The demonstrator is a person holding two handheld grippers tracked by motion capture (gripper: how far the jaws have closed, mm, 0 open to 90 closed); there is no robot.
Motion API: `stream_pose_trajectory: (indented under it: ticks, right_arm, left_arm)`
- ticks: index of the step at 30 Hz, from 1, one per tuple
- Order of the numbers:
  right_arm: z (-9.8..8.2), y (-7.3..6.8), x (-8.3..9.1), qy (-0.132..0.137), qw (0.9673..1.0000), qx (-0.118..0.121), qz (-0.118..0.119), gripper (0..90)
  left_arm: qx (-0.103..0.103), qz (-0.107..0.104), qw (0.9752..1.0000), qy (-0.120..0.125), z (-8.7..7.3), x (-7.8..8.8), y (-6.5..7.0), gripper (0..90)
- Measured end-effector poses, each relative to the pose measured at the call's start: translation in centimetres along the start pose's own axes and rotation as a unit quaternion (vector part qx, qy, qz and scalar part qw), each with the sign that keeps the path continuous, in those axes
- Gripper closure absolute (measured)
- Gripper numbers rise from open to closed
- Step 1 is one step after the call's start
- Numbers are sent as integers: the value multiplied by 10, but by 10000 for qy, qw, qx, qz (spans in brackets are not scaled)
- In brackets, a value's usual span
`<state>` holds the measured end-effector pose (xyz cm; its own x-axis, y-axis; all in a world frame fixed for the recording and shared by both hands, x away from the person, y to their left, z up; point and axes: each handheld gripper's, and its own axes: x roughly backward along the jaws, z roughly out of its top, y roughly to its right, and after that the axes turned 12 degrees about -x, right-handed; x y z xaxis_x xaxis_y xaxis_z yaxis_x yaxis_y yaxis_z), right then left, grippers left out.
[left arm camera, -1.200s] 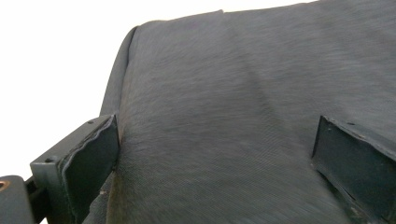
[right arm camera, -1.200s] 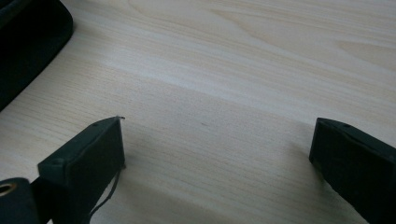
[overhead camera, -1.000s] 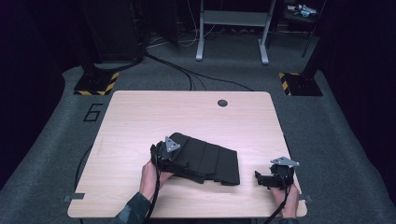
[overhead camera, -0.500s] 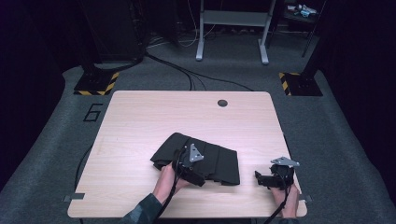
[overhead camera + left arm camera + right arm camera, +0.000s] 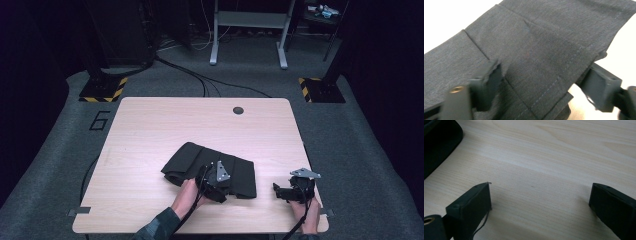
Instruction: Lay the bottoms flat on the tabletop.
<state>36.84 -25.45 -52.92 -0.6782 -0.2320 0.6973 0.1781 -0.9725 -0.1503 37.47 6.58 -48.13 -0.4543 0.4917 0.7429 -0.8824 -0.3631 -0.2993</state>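
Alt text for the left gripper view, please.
Folded dark grey garment with stitched seams lies on a pale table, its layered edge between the left gripper's two black jaws, which have just been closing around it and don't yet clearly pinch it.

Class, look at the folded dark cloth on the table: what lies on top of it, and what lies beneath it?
On the folded dark cloth sits the left tool, its jaws astride the near folded edge. Beneath is the wooden table; what the cloth covers, and anything inside its folds, is hidden.

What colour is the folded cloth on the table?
Dark charcoal grey cloth, clearest in the left gripper view.
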Motion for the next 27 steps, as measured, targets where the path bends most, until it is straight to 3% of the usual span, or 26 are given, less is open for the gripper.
stream_pose_trajectory:
  ticks: [8, 14, 20, 27]
  right_arm:
    - [0, 0, 0, 2, 10000, -4, -1, 34]
    - [0, 0, 0, 4, 10000, -5, -1, 35]
    - [0, -1, 0, 12, 10000, -51, 3, 35]
    - [0, -1, 0, 15, 10000, -57, 3, 35]
  left_arm:
    - [-80, -215, 9996, 133, 0, 3, -5, 536]
    - [77, -324, 9991, 278, -2, 6, -12, 704]
    - [238, -290, 9984, 431, 1, 14, -21, 744]
    - [334, -103, 9980, 534, 2, 27, -32, 755]
